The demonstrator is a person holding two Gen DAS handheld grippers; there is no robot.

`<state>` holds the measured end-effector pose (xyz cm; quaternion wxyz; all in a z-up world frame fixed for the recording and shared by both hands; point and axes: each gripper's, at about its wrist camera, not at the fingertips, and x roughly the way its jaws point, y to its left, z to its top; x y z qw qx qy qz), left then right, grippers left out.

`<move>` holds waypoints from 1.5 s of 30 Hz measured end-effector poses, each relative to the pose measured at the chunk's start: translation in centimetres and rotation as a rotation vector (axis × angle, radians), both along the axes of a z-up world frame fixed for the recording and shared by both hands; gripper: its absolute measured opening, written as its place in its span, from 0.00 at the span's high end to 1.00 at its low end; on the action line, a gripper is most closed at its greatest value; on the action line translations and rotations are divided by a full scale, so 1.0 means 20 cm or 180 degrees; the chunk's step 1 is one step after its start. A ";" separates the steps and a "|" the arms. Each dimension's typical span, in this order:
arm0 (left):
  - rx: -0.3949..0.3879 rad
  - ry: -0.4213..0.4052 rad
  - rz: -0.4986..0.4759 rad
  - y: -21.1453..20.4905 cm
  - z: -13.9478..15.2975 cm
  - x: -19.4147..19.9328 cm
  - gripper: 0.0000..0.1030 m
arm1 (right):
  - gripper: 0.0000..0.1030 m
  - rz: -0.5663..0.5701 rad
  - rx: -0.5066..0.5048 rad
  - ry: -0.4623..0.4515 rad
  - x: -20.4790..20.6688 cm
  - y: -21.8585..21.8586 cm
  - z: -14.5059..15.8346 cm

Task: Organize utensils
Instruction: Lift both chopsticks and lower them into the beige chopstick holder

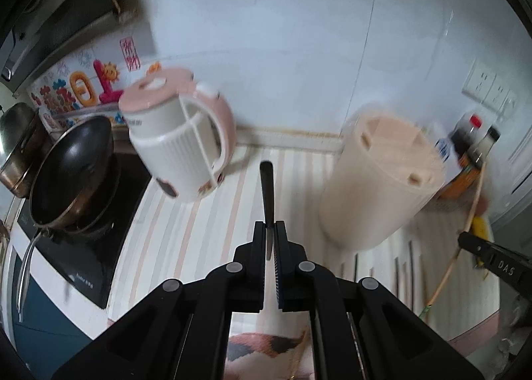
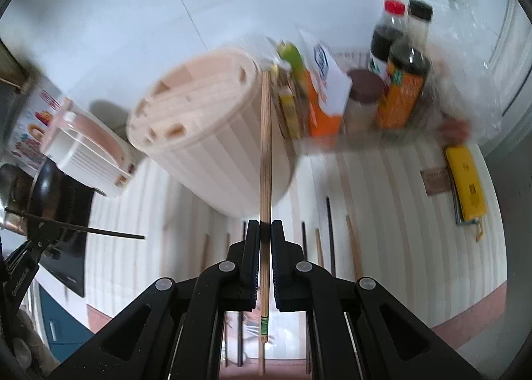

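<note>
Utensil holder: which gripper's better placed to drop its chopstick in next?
Right, probably. The right gripper has its wooden chopstick tip near the holder rim. The left gripper has its dark chopstick pointing beside the holder.

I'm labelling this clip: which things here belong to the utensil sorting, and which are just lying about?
Job:
- dark chopstick in left claw
- wooden chopstick in right claw
- beige holder
- loose chopsticks on counter

Lying about:
- kettle
- wok
- sauce bottles
- yellow box
</note>
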<state>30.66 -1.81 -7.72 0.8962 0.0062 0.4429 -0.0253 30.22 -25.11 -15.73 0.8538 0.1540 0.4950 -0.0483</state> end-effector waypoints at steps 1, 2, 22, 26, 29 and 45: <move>-0.0020 -0.0050 -0.0010 -0.01 0.04 0.01 0.98 | 0.93 0.0010 0.0010 -0.0040 0.01 0.00 0.03; -0.0032 -0.0082 -0.0016 -0.01 0.07 0.01 0.98 | 0.93 0.0025 0.0015 -0.0085 0.01 0.00 0.07; -0.0605 -0.0600 -0.0278 -0.25 0.74 0.25 0.98 | 0.94 -0.0073 0.0065 -0.0978 0.45 -0.14 0.77; -0.0752 -0.0504 -0.0259 -0.30 0.74 0.39 0.98 | 0.94 -0.0105 -0.0002 -0.1090 0.58 -0.16 0.80; -0.0779 -0.0454 -0.0242 -0.34 0.71 0.48 0.98 | 0.93 -0.0095 -0.0055 -0.1130 0.67 -0.16 0.78; -0.0593 -0.0018 -0.0333 -0.47 0.45 0.66 0.98 | 0.94 0.0055 -0.0106 -0.0938 0.91 -0.12 0.49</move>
